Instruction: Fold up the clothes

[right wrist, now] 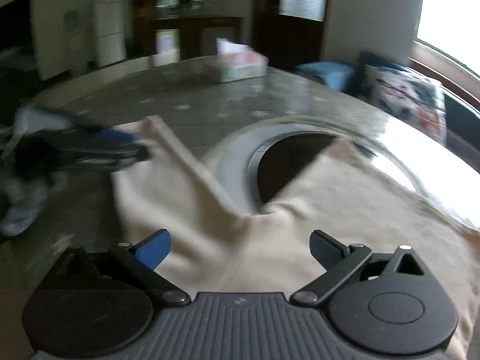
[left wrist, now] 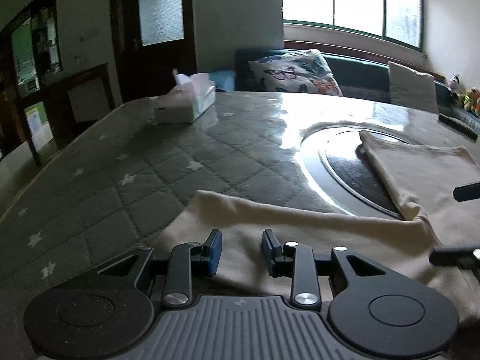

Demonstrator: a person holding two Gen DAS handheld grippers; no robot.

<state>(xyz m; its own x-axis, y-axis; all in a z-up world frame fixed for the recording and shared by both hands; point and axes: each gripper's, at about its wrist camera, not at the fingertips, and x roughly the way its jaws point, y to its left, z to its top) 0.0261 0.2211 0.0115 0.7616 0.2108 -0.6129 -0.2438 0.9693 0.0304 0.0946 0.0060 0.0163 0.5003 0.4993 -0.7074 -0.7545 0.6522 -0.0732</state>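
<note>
A beige garment (left wrist: 300, 240) lies spread on the table (left wrist: 150, 165), partly over the dark round inset (left wrist: 345, 168) in the tabletop. One folded strip of it runs across in front of the left gripper (left wrist: 241, 250), another part slants over the inset's far side. The left gripper hangs just above the cloth, its blue pads (left wrist: 214, 252) a little apart, nothing pinched between them. The right gripper (right wrist: 240, 250) hovers over the garment's middle, fingers spread wide, empty. A tissue box (left wrist: 186, 102) sits well apart toward the far edge. Beyond the table, a butterfly cushion (left wrist: 297, 73) leans on a sofa under the bright window (left wrist: 351, 0).
</note>
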